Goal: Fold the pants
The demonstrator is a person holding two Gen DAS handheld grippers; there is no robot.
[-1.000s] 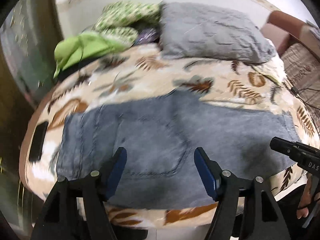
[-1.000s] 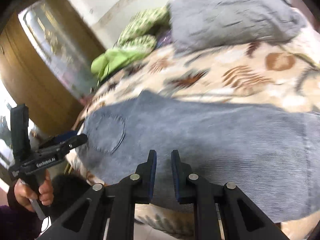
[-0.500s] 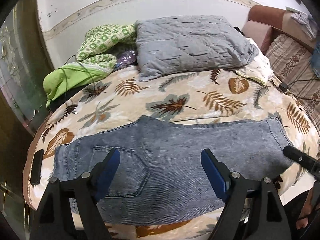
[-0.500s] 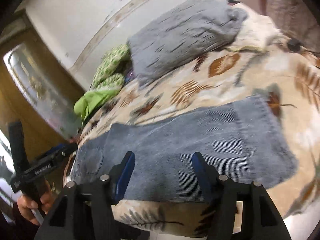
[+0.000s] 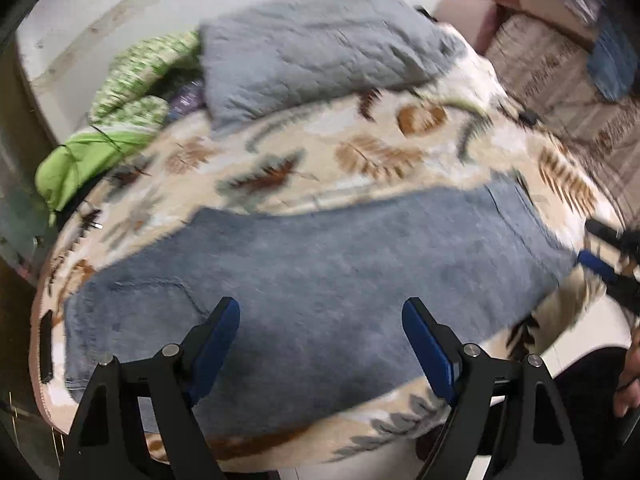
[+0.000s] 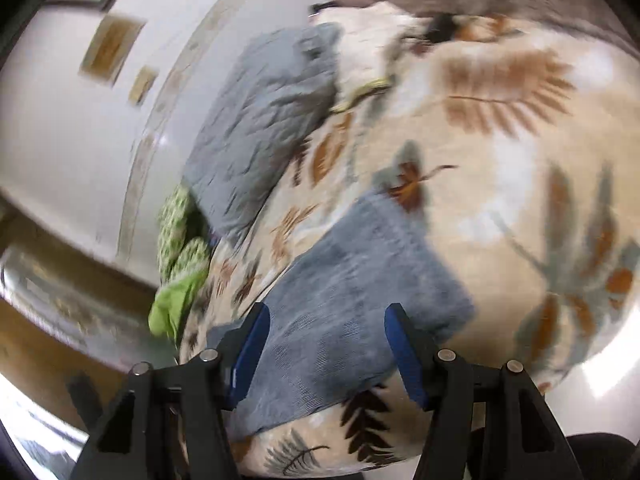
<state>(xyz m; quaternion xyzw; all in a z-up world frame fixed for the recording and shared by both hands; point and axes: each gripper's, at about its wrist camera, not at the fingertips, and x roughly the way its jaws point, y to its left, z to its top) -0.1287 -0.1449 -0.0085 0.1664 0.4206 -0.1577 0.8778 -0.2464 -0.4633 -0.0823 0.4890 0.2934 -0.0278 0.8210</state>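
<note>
The pants (image 5: 320, 280) are lying flat along the near edge of the bed (image 5: 380, 152). The left gripper (image 5: 321, 322) is hovering over them, jaws standing wide, holding nothing. The right gripper (image 6: 324, 332) is hanging above the pants' end, jaws gaping, gripping nothing.

The pants (image 5: 320, 280) are lying flat along the bed's (image 5: 360, 152) near edge, leaving a bare strip of leaf-print cover behind them for passing. Beyond that strip, a grey pillow (image 5: 312, 52) and green bedding (image 5: 120, 96) are crowding the wall side. A sofa (image 5: 560, 72) is closing off the right.
</note>
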